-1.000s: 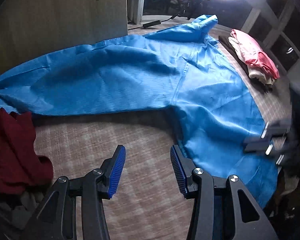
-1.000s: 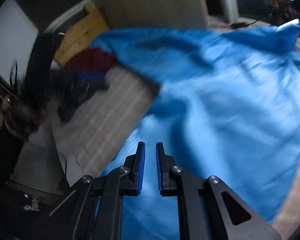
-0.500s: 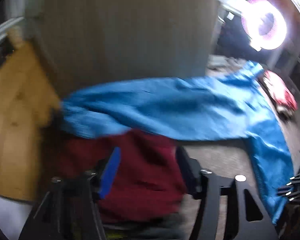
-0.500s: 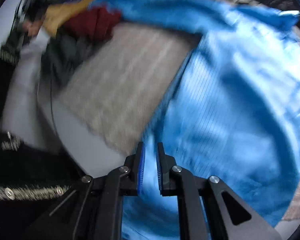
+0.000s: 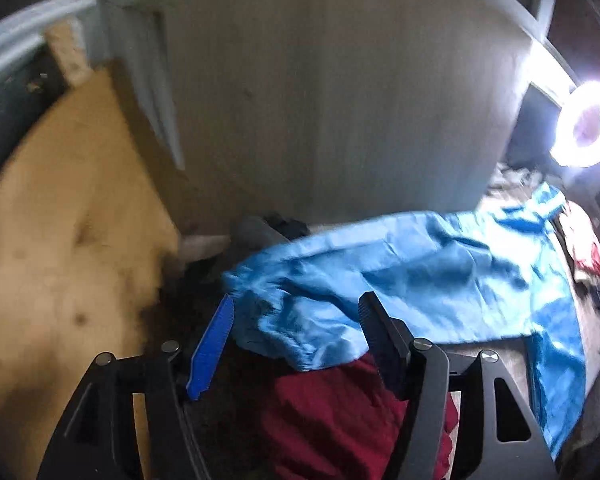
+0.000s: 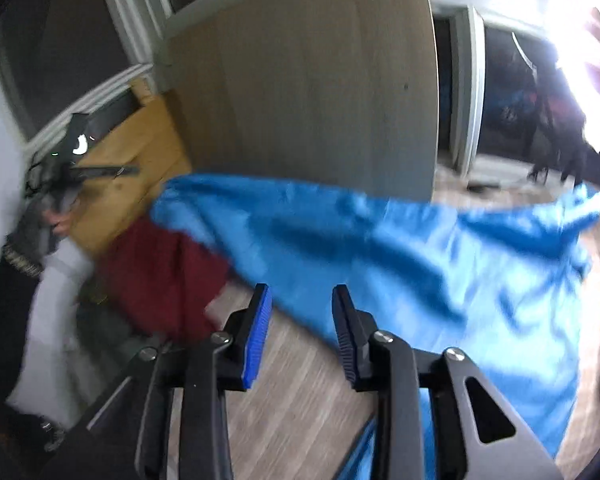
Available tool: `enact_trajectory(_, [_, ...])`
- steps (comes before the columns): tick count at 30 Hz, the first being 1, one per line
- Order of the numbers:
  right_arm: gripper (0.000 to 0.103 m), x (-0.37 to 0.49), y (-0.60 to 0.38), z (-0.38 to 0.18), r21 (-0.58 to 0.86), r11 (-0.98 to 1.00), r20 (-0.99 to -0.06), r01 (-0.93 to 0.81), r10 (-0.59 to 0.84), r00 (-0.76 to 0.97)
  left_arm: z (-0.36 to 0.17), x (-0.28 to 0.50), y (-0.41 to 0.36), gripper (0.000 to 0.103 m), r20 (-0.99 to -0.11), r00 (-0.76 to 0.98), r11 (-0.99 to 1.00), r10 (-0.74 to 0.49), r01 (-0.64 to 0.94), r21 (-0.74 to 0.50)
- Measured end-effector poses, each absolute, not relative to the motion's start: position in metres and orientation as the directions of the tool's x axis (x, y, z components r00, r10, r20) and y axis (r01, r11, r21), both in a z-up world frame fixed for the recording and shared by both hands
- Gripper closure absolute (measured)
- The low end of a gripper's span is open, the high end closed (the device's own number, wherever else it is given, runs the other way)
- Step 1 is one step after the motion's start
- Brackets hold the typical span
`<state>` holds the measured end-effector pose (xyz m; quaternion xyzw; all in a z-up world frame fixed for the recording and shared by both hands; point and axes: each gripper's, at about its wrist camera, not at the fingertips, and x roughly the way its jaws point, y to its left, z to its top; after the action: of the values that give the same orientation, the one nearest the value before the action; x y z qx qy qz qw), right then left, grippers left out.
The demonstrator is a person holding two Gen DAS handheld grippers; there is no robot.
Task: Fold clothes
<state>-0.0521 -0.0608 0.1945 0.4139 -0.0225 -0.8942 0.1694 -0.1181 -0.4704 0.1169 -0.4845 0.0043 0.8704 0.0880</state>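
Moved: both views have swung left since a second ago, from the blue garment's body toward its sleeve end and the red cloth.
Left gripper (image 5: 296, 340): jaws well apart and just been opening; the sleeve cuff shows between them, but whether they reach it or hang above it cannot be told.
Right gripper (image 6: 302, 332): jaws were nearly together a second ago and have just been opening; now apart with nothing between them, only bare table and the garment's edge behind.
Wood board (image 5: 60, 260): fills the left of the left view, blurred, its lower part cut off by the frame.
Red cloth (image 5: 340, 420): bunched under the sleeve end, partly hidden by the left gripper's frame; in the right view (image 6: 156, 276) it lies left of the sleeve.
Blue garment (image 5: 440, 280): spread across the table, sleeve stretched leftward over the red cloth; its hem is cut off at the right edge. In the right view (image 6: 420, 260) it is smeared by motion.
Table (image 6: 300, 400): striped grey surface, bare below the sleeve.
Ring light (image 5: 586, 124): glare washes out what is around it.
Pink clothes (image 5: 588, 248): at the far right beside the garment, too blurred to make out.
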Motion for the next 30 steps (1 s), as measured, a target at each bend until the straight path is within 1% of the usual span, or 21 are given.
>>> enact_trajectory(2, [0.071,-0.077,-0.063,0.187,0.166,-0.948,-0.755,0.273,-0.300,-0.583,0.102,-0.121,-0.464,0.040,-0.857,-0.494,-0.981,0.145,-0.182,-0.061])
enact_trajectory(6, [0.071,-0.130,-0.064,0.155,0.140,-0.954,-0.798,0.264,-0.267,-0.540,0.081,-0.143,-0.466,0.040,-0.873,-0.483,-0.989,0.060,-0.150,0.016])
enact_trajectory(8, [0.071,-0.153,-0.066,0.136,0.133,-0.953,-0.817,0.272,-0.261,-0.515,0.074,-0.162,-0.471,0.037,-0.878,-0.478,-0.991,0.024,-0.130,0.044])
enact_trajectory(9, [0.071,-0.168,-0.068,0.122,0.137,-0.952,-0.830,0.275,-0.262,-0.493,0.067,-0.172,-0.471,0.036,-0.886,-0.464,-0.989,0.002,-0.130,0.066])
enact_trajectory(12, [0.071,-0.197,-0.071,0.091,0.152,-0.947,-0.851,0.284,-0.271,-0.450,0.044,-0.203,-0.470,0.035,-0.908,-0.413,-0.981,-0.067,-0.138,0.135])
enact_trajectory(15, [0.071,-0.212,-0.078,0.055,0.204,-0.925,-0.886,0.321,-0.314,-0.342,0.031,-0.230,-0.477,0.036,-0.887,-0.394,-0.958,-0.242,-0.049,0.284])
enact_trajectory(16, [0.071,-0.209,-0.081,0.047,0.217,-0.910,-0.895,0.354,-0.330,-0.299,0.032,-0.234,-0.480,0.036,-0.888,-0.389,-0.959,-0.247,-0.036,0.283])
enact_trajectory(17, [0.071,-0.205,-0.085,0.039,0.226,-0.892,-0.904,0.391,-0.342,-0.258,0.035,-0.233,-0.482,0.036,-0.891,-0.393,-0.965,-0.226,-0.035,0.261])
enact_trajectory(18, [0.071,-0.199,-0.088,0.033,0.204,-0.880,-0.917,0.429,-0.325,-0.232,0.040,-0.229,-0.483,0.036,-0.893,-0.403,-0.970,-0.202,-0.043,0.239])
enact_trajectory(19, [0.071,-0.193,-0.088,0.033,0.179,-0.873,-0.923,0.453,-0.308,-0.230,0.046,-0.222,-0.483,0.036,-0.890,-0.410,-0.969,-0.198,-0.051,0.240])
enact_trajectory(22, [0.071,-0.188,-0.078,0.051,0.150,-0.871,-0.901,0.468,-0.316,-0.297,0.065,-0.197,-0.479,0.036,-0.880,-0.436,-0.966,-0.187,-0.081,0.245])
enact_trajectory(23, [0.071,-0.187,-0.074,0.058,0.142,-0.870,-0.892,0.472,-0.319,-0.321,0.072,-0.188,-0.476,0.035,-0.886,-0.440,-0.972,-0.145,-0.102,0.210])
enact_trajectory(25, [0.063,-0.188,-0.069,0.070,0.110,-0.872,-0.873,0.477,-0.314,-0.373,0.079,-0.176,-0.467,0.033,-0.901,-0.431,-0.980,-0.045,-0.155,0.123])
enact_trajectory(27, [0.058,-0.197,-0.069,0.079,0.056,-0.873,-0.857,0.485,-0.292,-0.425,0.079,-0.169,-0.455,0.031,-0.914,-0.404,-0.977,0.027,-0.206,0.063])
enact_trajectory(30, [0.055,-0.217,-0.076,0.076,0.016,-0.860,-0.857,0.511,-0.275,-0.437,0.064,-0.169,-0.438,0.029,-0.927,-0.375,-0.961,-0.021,-0.249,0.123])
